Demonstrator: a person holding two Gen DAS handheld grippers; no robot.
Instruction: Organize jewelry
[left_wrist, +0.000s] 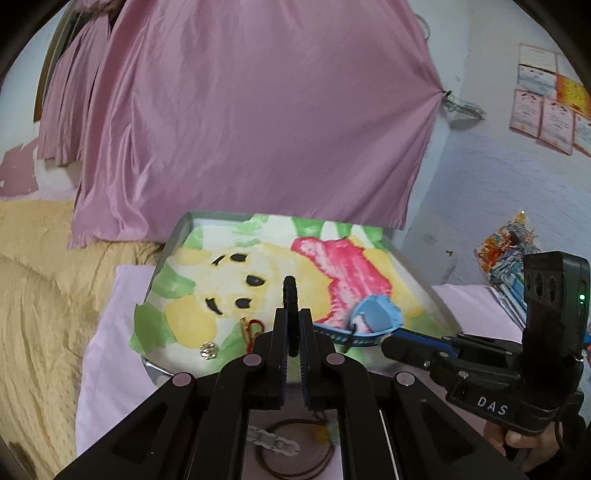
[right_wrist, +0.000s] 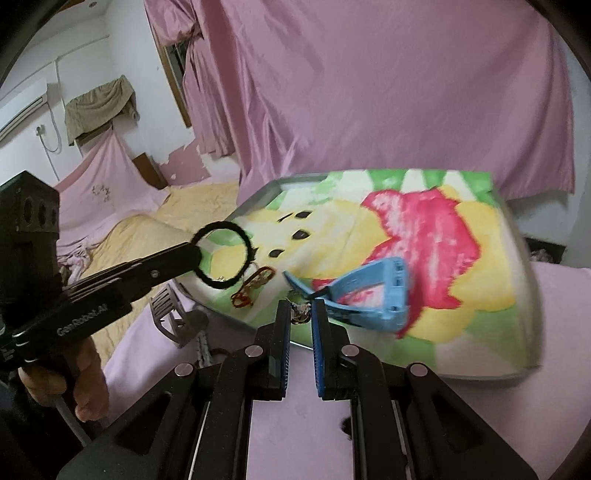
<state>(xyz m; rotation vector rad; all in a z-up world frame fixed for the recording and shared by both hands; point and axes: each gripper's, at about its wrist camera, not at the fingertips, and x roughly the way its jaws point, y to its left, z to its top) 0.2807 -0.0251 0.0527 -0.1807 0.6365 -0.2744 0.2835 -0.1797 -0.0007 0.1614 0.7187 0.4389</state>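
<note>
Left wrist view, left claw clamped on black ring, right claw clamped on blue watch over tray.

a black fuzzy ring hangs in the air, pinched at its rim, above the near left corner of the cartoon-bear tray. a blue watch with a folded strap is held up over the tray, and a red-gold trinket lies on it

Bed under a pink cloth — ahead of the gripper, a tray; beneath it, a chain bracelet.
</note>
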